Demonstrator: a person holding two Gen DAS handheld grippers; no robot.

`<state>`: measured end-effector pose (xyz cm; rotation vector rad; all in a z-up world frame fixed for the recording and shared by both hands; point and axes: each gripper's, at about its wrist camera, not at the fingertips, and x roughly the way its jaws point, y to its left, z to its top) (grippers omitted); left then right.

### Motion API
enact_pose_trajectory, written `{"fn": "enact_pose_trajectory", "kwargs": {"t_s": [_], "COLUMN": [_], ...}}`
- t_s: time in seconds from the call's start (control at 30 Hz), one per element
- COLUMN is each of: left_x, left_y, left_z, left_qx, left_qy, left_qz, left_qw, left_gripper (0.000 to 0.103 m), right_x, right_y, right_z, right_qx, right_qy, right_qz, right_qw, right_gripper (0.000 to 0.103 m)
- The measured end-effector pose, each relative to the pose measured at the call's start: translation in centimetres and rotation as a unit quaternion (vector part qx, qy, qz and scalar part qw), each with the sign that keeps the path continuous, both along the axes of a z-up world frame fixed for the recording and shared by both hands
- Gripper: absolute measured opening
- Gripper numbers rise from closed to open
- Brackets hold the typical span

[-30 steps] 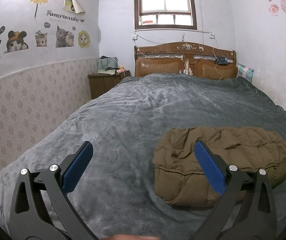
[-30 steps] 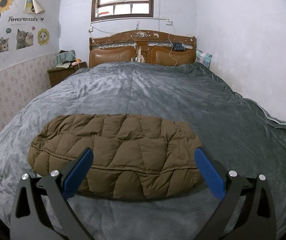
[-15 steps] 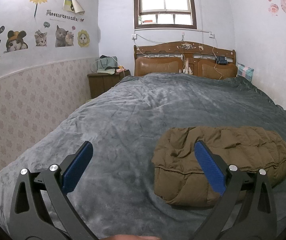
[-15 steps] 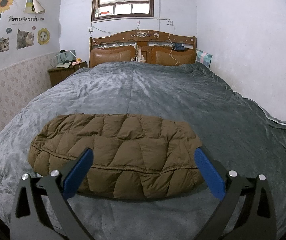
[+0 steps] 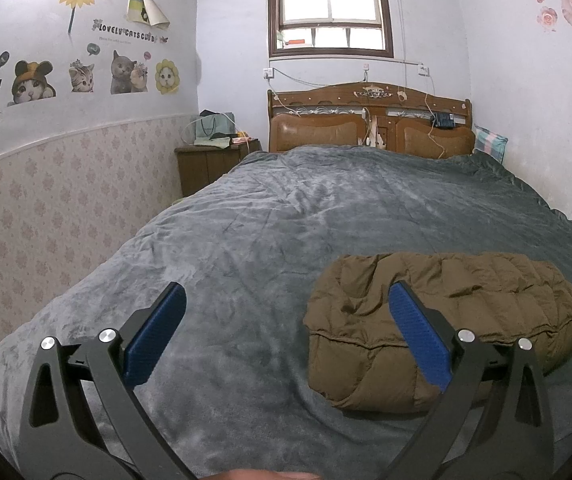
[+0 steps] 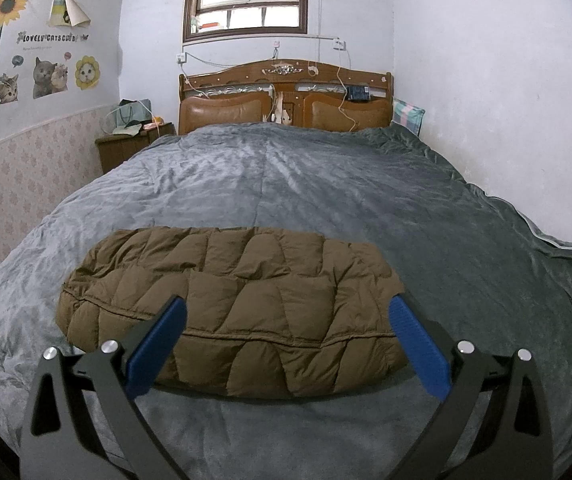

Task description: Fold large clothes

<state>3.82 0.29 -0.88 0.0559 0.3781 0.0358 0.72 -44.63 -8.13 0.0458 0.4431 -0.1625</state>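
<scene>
Right wrist view first: right gripper [image 6: 286,340] jaws spread wide, blue pads [image 6: 158,350] empty, held above the near edge of a brown quilted jacket [image 6: 238,292] without touching it. Left gripper [image 5: 286,340] likewise spread and holding nothing; it hovers over bare blanket [image 5: 246,240], with the jacket's left end just beside and behind its right pad. Jacket lies as a compact folded bundle near the foot of the bed, long side across, a piped seam running along its front. From the look of it the folding is done or nearly so. Handling, as a guess: down-filled, so light and soft, no stiffness, springy enough to puff open if let go carelessly; the shell looks smooth and may slide between pads. Best hold would seem to be the seamed front edge or the two ends, pinching through all layers at once so the fold moves together, one gripper per end. Blanket is plush grey and rumpled, giving some drag under the bundle. Beyond: wooden headboard [image 6: 286,96], nightstand [image 5: 214,164] at left, window [image 5: 328,8] above.
</scene>
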Motion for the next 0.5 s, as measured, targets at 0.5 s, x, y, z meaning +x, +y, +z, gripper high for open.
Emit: {"fn": "enact_pose_trajectory", "kwargs": {"t_s": [0.5], "left_x": [0.08], "left_y": [0.01], "left_z": [-0.03], "left_qx": [0.000], "left_qy": [0.000], "left_qz": [0.000], "left_qw": [1.0000], "left_gripper": [0.100], "right_x": [0.02], "right_y": [-0.05], "right_z": [-0.06], "right_qx": [0.000], "right_qy": [0.001], "right_qz": [0.001], "right_qw": [1.000], "right_gripper": [0.101]}}
